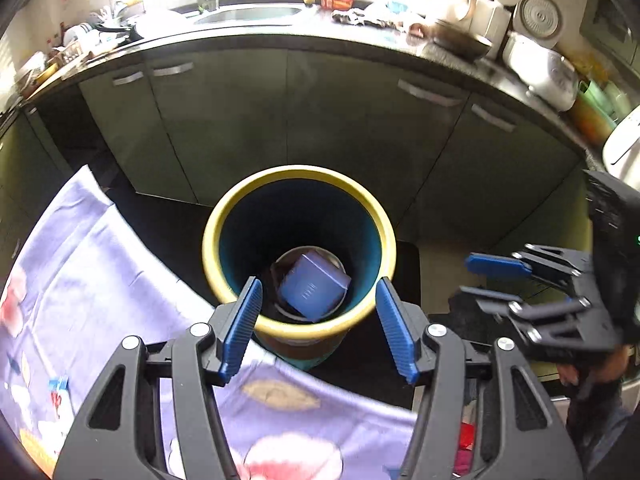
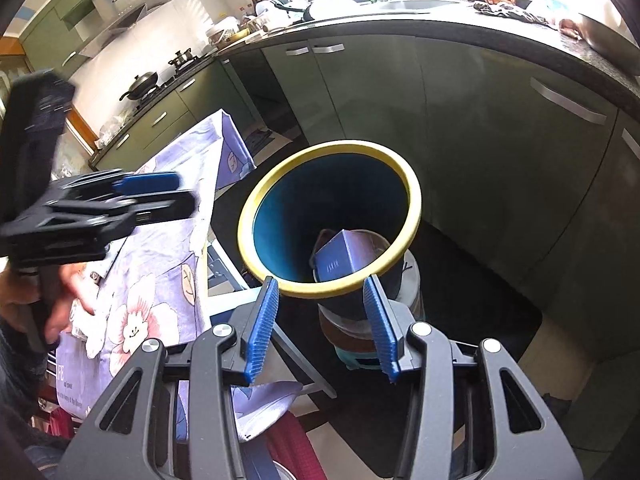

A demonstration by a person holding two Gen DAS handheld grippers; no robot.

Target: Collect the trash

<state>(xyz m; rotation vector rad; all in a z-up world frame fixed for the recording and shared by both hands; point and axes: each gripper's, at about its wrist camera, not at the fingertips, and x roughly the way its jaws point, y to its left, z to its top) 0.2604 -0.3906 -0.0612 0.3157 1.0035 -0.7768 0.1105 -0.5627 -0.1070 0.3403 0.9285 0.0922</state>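
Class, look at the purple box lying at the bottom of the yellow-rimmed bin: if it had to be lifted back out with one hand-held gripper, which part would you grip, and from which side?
Probably straight down through the bin's open top, the only way in. The purple box lies tilted with a corner up, so close on two opposite flat faces near that raised end.

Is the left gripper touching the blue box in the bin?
Apart. The left wrist view shows the blue box deep inside the bin, the left gripper open above the rim.
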